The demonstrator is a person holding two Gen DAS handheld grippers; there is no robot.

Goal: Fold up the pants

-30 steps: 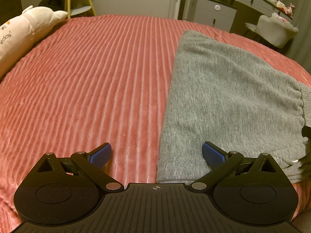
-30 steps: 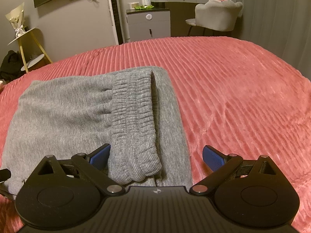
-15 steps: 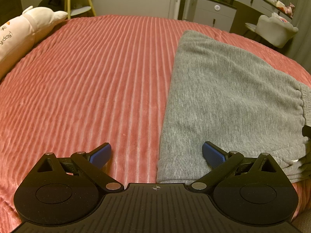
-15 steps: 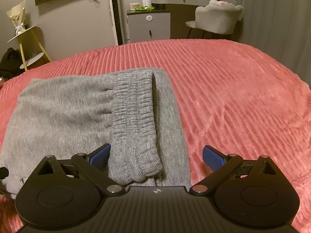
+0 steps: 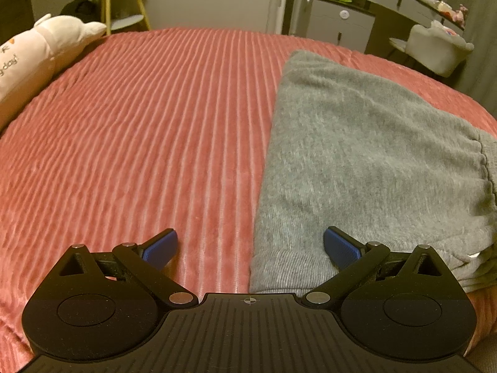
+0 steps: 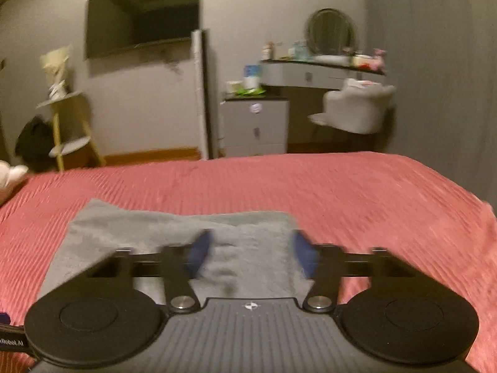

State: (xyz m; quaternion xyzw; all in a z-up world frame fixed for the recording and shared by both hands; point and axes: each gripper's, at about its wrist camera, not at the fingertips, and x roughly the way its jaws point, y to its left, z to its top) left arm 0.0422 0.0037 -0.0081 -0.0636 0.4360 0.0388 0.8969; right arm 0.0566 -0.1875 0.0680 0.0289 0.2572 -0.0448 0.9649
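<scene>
Folded grey pants [image 5: 357, 161] lie flat on the pink ribbed bedspread [image 5: 139, 130], at the right of the left wrist view. My left gripper [image 5: 250, 245] is open and empty, low over the bed at the pants' near left corner; its right fingertip [image 5: 340, 245] is above the fabric. In the blurred right wrist view the pants [image 6: 161, 233] lie below my right gripper [image 6: 248, 253], which is raised, tilted up, part open and empty.
A white plush pillow [image 5: 37, 56] lies at the bed's left edge. Beyond the bed stand a yellow-legged side table [image 6: 68, 124], a grey drawer unit [image 6: 254, 124], a vanity desk with a white chair [image 6: 357, 108] and a wall TV [image 6: 143, 15].
My right gripper has lifted and tilted up, so the room fills its view, and its jaws have narrowed. The left gripper and the pants have not moved.
</scene>
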